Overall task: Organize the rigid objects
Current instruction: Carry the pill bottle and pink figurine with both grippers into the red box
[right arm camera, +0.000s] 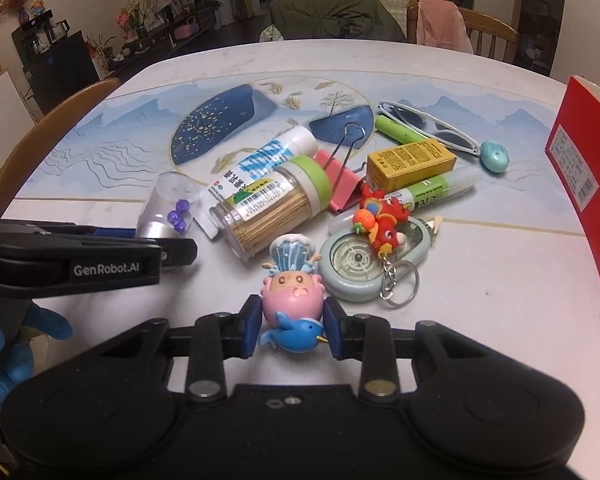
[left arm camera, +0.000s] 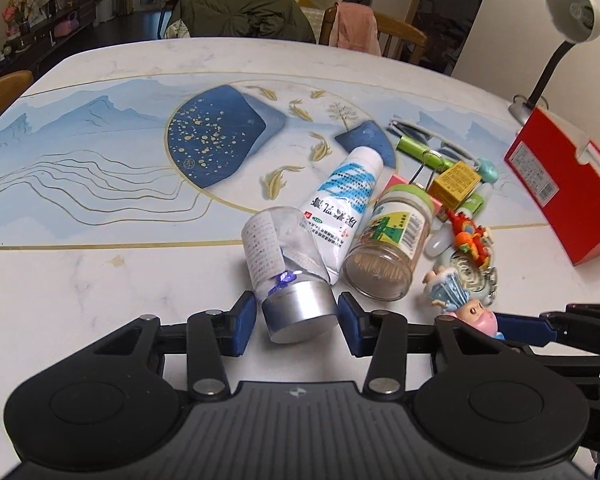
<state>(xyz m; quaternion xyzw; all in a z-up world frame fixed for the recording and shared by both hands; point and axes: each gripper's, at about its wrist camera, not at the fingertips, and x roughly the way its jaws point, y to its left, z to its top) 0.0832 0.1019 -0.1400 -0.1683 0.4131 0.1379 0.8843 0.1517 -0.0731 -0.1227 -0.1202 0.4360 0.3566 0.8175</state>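
A clear vial with a silver cap [left arm camera: 296, 312] and purple beads inside lies on the table [left arm camera: 100, 280]. My left gripper [left arm camera: 297, 314] is shut on its cap, one blue pad on each side. From the right wrist view the vial [right arm camera: 168, 200] shows beside the left gripper's fingers [right arm camera: 172, 252]. A pink figurine with a blue shell crown and a blue fish [right arm camera: 294, 300] stands between the pads of my right gripper [right arm camera: 293, 318], which is shut on its body. The figurine [left arm camera: 460, 296] is also at the lower right of the left wrist view.
Behind both grippers lies a pile: a toothpick jar [right arm camera: 268, 208], white tube [right arm camera: 268, 156], pink binder clip [right arm camera: 340, 184], yellow box [right arm camera: 410, 162], glue stick [right arm camera: 440, 188], sunglasses [right arm camera: 432, 124], red keychain toy [right arm camera: 384, 220] and round maze toy [right arm camera: 356, 264]. A red box [right arm camera: 580, 184] and a desk lamp [left arm camera: 572, 20] stand at right.
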